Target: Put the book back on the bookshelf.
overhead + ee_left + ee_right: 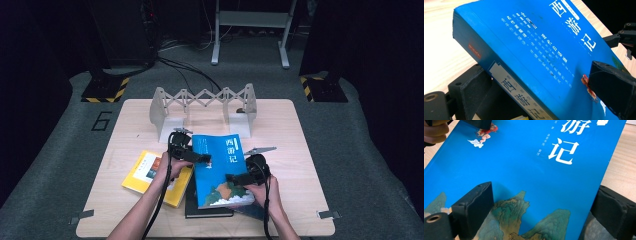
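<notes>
At the far left of the table (280,125) a yellow book (145,172) lies flat, just beside and partly under the left hand (167,167). The left gripper (197,156) reaches in from that side and clamps the blue book (220,170) at its spine edge: in the left gripper view one black jaw sits under the spine and the other lies on the cover beside a small red figure, so the thick book (531,47) fills the wide gap between them and is tilted up off the wood. Below the blue book, between the two grippers, a dark book (207,210) lies flat with the blue one resting partly over it. To the right, the right gripper (239,178) holds the same blue book (524,177) at its lower right edge, one jaw on the painted mountains of the cover and the other beneath the edge; the right hand (265,192) is just behind it. Beyond both grippers, well apart from them, a pale expanding book rack (205,107) stands near the far edge of the table. The tabletop is light wood, set on a grey carpet (60,145) marked with a black number, and the room behind is dark, with cables, black stands on yellow-and-black bases and a grey metal frame (250,30).
</notes>
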